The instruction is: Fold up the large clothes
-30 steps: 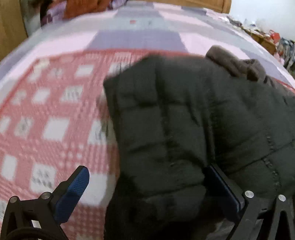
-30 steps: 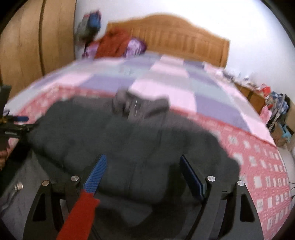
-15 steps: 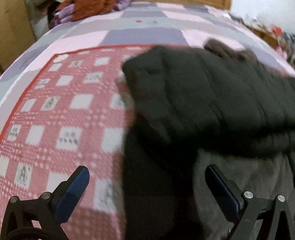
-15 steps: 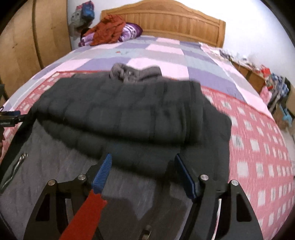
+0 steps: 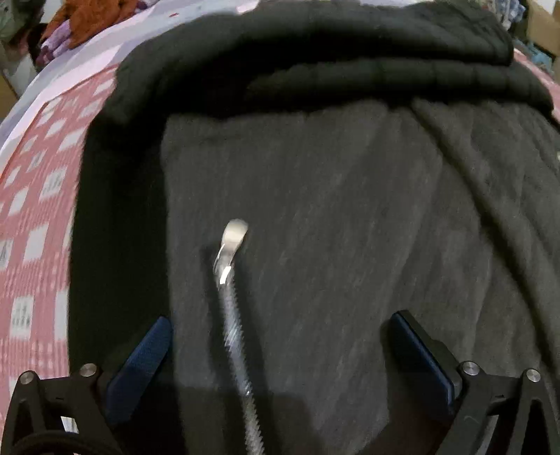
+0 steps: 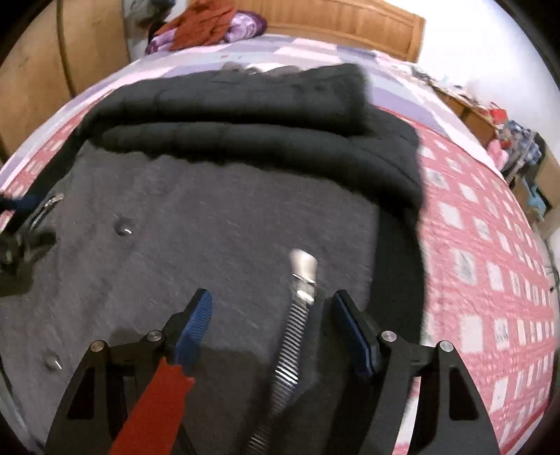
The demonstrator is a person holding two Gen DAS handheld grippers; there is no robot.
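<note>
A large black quilted jacket [image 6: 245,115] lies on the bed, its upper part folded into a thick roll across the far side; it also shows in the left wrist view [image 5: 315,52]. Its grey inner lining [image 6: 217,227] faces up, near me, and also shows in the left wrist view [image 5: 332,245]. A silver zipper pull [image 5: 231,245] lies between the fingers of my open left gripper [image 5: 280,353]. Another zipper pull [image 6: 302,269] lies between the fingers of my open right gripper [image 6: 271,322]. Both grippers hover just above the lining, holding nothing.
The bed has a red-and-white checked cover [image 6: 490,262] on the right and on the left [image 5: 31,210]. A wooden headboard [image 6: 350,24] and a pile of orange and purple clothes [image 6: 206,24] are at the far end. Clutter [image 6: 518,140] stands by the right wall.
Both grippers have pulled back toward the near hem. The jacket's upper part now lies folded far away, and the grey lining and zipper pulls have come into view.
</note>
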